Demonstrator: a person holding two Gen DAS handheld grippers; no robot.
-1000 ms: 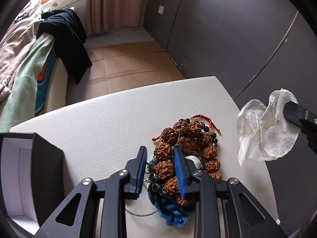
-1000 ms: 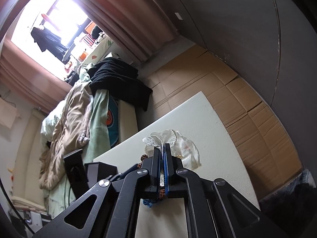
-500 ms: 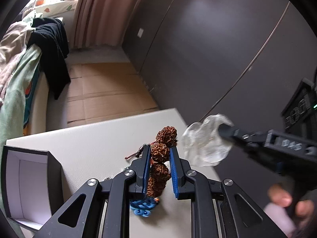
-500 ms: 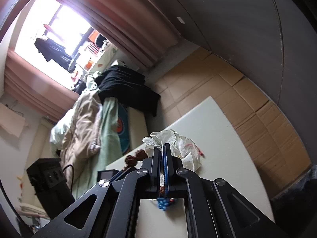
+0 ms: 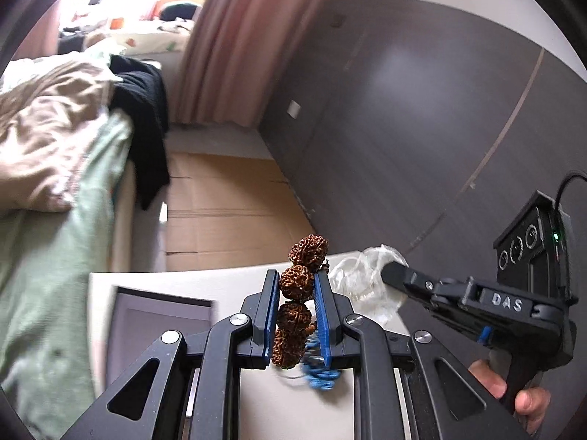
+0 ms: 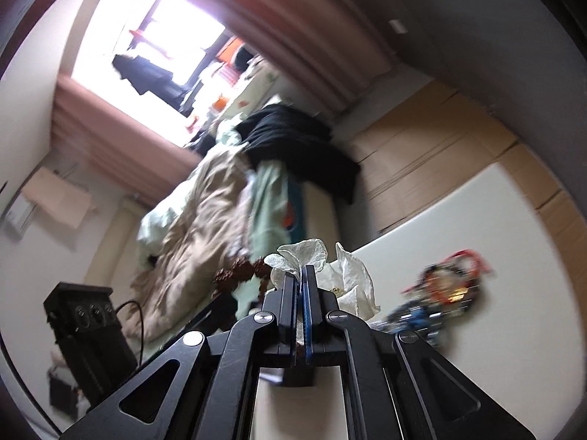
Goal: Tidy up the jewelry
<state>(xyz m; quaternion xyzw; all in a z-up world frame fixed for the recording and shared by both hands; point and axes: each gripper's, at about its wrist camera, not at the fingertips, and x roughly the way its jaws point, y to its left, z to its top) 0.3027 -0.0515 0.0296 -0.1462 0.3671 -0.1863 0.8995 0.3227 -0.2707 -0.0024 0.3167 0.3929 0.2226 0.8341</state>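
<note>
My left gripper (image 5: 296,286) is shut on a string of large brown knobbly beads (image 5: 296,282), lifted above the white table (image 5: 176,282); some beads stick up past the fingertips and a blue tassel (image 5: 321,374) hangs below. The beads also show in the right wrist view (image 6: 234,275). My right gripper (image 6: 301,275) is shut on a small clear plastic bag (image 6: 330,271), also seen in the left wrist view (image 5: 359,278). A blurred pile of beaded jewelry (image 6: 440,293) lies on the table.
An open dark box with a pale lining (image 5: 146,326) stands on the table at the left. A bed with rumpled bedding (image 5: 47,139) is beyond it. Cardboard sheets cover the floor (image 5: 220,205). A dark wardrobe wall (image 5: 403,128) is at the right.
My left gripper has closed on the brown beads and lifted them off the jewelry pile. Both cameras have tilted upward. My right gripper keeps hold of the plastic bag.
</note>
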